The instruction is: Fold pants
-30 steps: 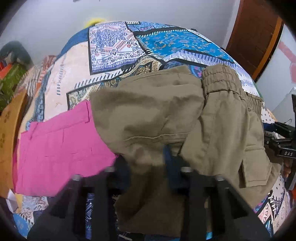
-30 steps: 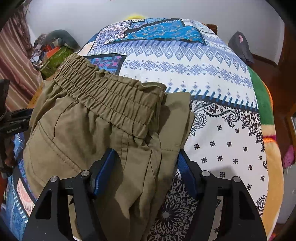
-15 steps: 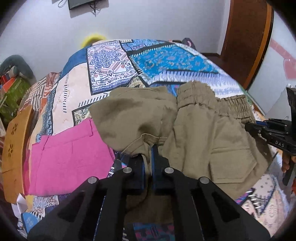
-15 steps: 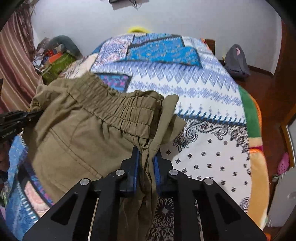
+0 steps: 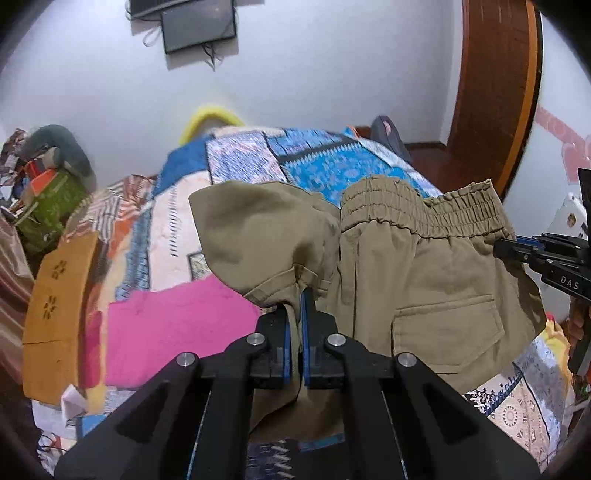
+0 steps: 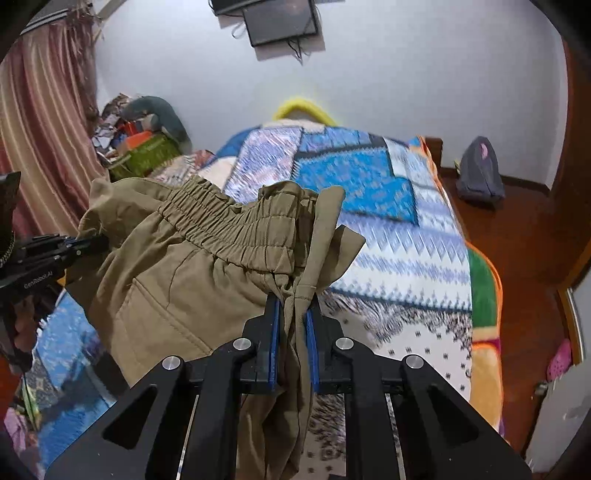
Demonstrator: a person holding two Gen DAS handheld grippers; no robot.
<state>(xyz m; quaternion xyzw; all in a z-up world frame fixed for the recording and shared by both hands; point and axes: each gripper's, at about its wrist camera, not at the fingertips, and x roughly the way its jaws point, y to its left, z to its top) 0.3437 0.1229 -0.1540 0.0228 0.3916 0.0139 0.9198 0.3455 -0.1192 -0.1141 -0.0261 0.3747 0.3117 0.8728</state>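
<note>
Olive-khaki cargo pants (image 5: 417, 273) with an elastic waistband (image 6: 229, 229) hang in the air above the patterned bed (image 5: 314, 166). My left gripper (image 5: 295, 299) is shut on a bunched fold of the pants at their left side. My right gripper (image 6: 293, 299) is shut on gathered cloth at the other end of the waistband. Each gripper shows at the edge of the other's view, the right one in the left wrist view (image 5: 546, 258) and the left one in the right wrist view (image 6: 48, 254). The pants' lower part hangs below, hidden behind the grippers.
A folded pink garment (image 5: 173, 328) lies on the bed at the left beside an orange wooden piece (image 5: 55, 314). Clutter (image 6: 144, 147) piles at the bed's far left. A grey bag (image 6: 478, 173) sits on the floor at the right. A screen (image 6: 280, 18) hangs on the wall.
Both grippers closed on the pants and lifted them off the bed; the views now tilt up toward the wall and the waistband hangs stretched between the grippers.
</note>
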